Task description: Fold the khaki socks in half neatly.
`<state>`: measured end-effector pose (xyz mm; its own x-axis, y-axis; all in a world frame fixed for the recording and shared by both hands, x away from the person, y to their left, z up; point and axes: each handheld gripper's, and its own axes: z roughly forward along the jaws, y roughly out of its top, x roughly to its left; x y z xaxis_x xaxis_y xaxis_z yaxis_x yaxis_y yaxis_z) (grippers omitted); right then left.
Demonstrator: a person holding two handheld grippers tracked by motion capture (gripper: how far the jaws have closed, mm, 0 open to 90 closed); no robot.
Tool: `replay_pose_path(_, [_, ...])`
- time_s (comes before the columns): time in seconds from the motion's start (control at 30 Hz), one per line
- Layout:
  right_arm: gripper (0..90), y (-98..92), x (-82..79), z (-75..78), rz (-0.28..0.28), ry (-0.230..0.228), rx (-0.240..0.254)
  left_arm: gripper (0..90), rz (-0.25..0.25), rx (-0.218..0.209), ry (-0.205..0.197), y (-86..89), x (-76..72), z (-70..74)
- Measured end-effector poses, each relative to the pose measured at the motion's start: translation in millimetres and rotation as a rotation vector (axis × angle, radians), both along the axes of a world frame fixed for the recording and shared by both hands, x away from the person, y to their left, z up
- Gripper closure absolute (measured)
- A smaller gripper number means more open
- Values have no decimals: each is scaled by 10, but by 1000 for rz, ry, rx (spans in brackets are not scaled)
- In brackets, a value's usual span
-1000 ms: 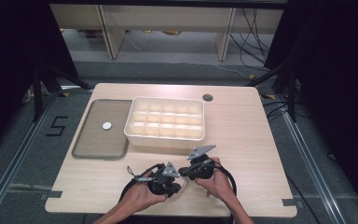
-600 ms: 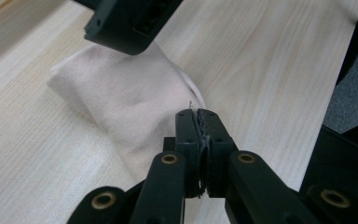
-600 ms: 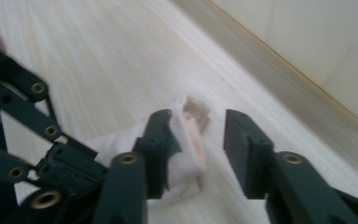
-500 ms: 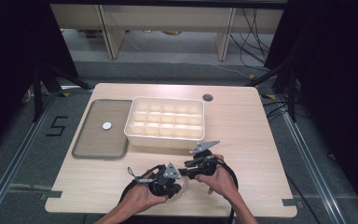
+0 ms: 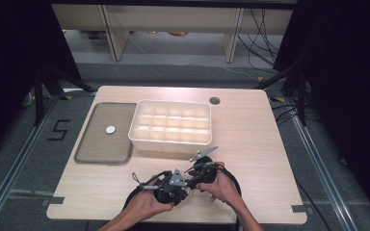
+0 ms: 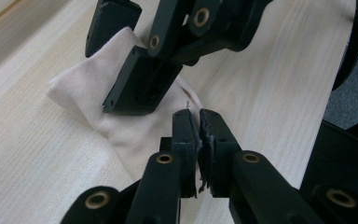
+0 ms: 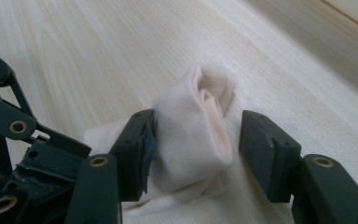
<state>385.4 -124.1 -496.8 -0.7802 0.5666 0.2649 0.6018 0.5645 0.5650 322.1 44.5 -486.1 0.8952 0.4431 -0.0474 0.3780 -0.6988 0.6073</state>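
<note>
The left gripper pinches an edge of the cloth on the desk. The right gripper has just been opening, jaws astride the cloth's rolled part, one pad clear.

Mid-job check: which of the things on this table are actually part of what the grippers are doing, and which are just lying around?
In the job:
- pale pink sock, rolled on the table
- left gripper, shut on the sock's edge
- right gripper, jaws just opening, straddling the roll, one pad clear of it

Lying about:
- cream compartment box
- grey tray
- white disc on the tray
</note>
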Motion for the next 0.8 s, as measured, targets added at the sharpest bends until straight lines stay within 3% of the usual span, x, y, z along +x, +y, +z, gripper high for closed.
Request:
replay_pose_path(0.07, [489,10,-5,-9,-17,9,-10,822,-6,5,-8,1,-1,3])
replay_pose_path(0.27, [588,-8,-15,-30,-8,41,36,755,-18,-1,7,35,3,41])
replay_pose_path(0.37, [642,-29,-14,-44,-14,58,58,694,-11,-55,34,172,-59,135])
replay_pose_path(0.4, [642,-29,-14,-44,-14,58,58,672,-11,-55,34,172,-59,135])
replay_pose_path(0.47, [667,-12,-26,-45,-15,54,68,644,59,-120,26,383,-115,183])
replay_pose_path(0.53, [672,-15,-29,-41,-25,57,64,614,85,-128,30,471,-130,191])
replay_pose_path(0.57, [682,-21,-27,-35,-26,65,58,596,114,-149,32,653,-141,182])
replay_pose_path(0.6, [682,-21,-27,-35,-26,65,58,576,114,-149,32,653,-141,182])
replay_pose_path(0.63, [692,-13,-35,-33,-39,64,53,543,168,-165,44,816,-159,148])
replay_pose_path(0.7, [697,-10,-36,-34,-40,59,54,507,200,-180,41,955,-171,112])
replay_pose_path(0.8, [709,-12,-36,-29,-40,60,53,465,236,-180,49,1118,-204,61])
